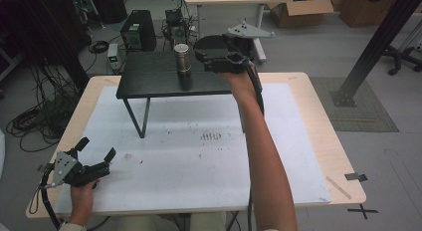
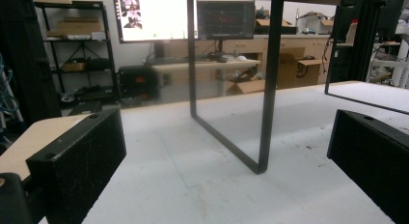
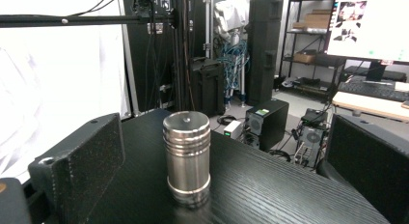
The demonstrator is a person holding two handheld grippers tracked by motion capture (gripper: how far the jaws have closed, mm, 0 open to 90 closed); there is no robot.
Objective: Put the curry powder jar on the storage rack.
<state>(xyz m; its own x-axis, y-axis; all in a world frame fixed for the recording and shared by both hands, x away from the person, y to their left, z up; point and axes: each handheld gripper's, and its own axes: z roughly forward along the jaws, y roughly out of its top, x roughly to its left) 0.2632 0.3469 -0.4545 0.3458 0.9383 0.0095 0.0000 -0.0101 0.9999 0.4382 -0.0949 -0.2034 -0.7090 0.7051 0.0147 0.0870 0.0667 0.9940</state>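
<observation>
Right gripper (image 1: 211, 54) hangs wide open just beside the metal canister (image 1: 182, 59), which stands upright mid-shelf on the black shelf (image 1: 149, 76), untouched. Left gripper (image 1: 97, 149) rests open and empty near the tabletop's (image 1: 318, 116) front left corner.

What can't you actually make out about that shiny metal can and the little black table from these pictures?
- Metal can: its far side faces away in the right gripper view; in the high view it is too small for detail.
- Black stand: the right gripper and forearm cover its right end in the high view.
- Stand's leg: its top is cut off by the upper edge of the left gripper view.
- Monitor: too blurred to read.
</observation>
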